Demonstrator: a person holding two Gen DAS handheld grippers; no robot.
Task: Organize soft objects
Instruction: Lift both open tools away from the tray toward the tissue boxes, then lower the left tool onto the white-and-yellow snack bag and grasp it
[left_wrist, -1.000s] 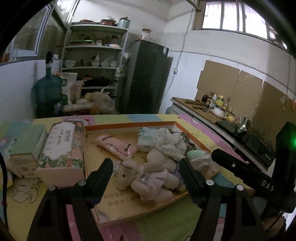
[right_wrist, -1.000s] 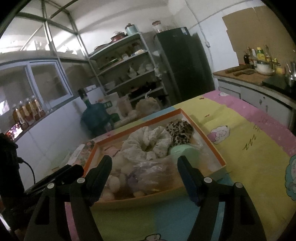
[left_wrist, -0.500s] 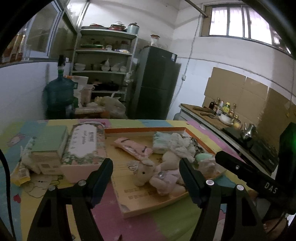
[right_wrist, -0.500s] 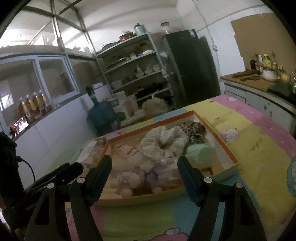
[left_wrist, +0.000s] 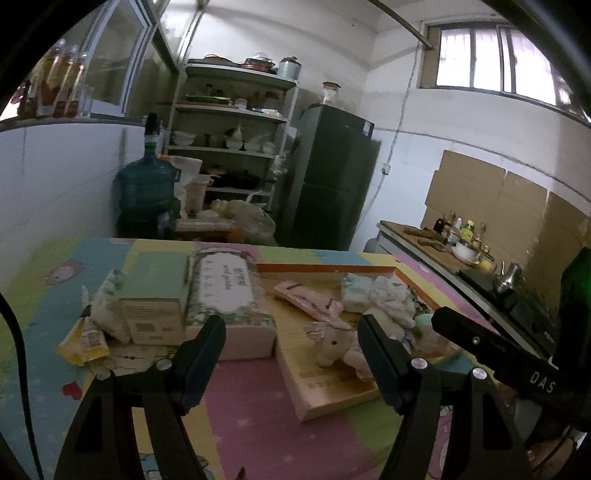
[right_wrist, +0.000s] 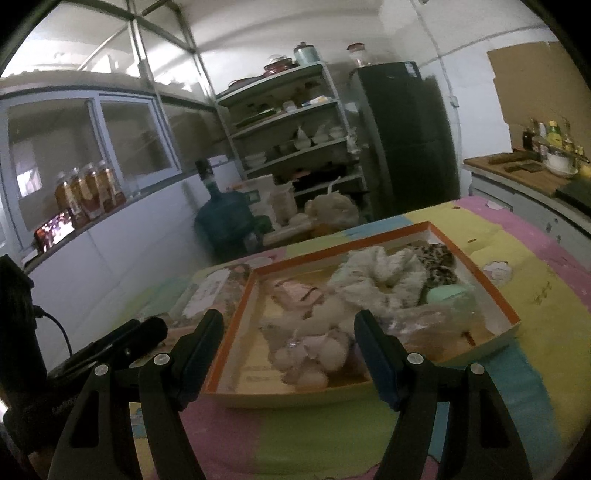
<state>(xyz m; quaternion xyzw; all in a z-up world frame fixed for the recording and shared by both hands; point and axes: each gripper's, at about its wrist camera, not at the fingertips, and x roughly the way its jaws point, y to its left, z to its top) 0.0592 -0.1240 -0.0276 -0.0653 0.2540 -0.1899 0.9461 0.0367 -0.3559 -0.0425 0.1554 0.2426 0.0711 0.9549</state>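
Both pairs of fingers stand spread and empty — the left gripper (left_wrist: 291, 354) and the right gripper (right_wrist: 288, 349) hover short of the shallow orange-rimmed cardboard tray (right_wrist: 476, 258), so nothing is grasped yet. At twelve o'clock of the right fingers a cream plush bear (right_wrist: 310, 350) lies in the tray beside a white ruffled cloth (right_wrist: 380, 273) — soft things gathered there, probably for sorting. At ten o'clock, on the counter (left_wrist: 258, 424), sits a floral tissue box (left_wrist: 225, 295).

Plush toy (left_wrist: 334, 345) partly behind jaws
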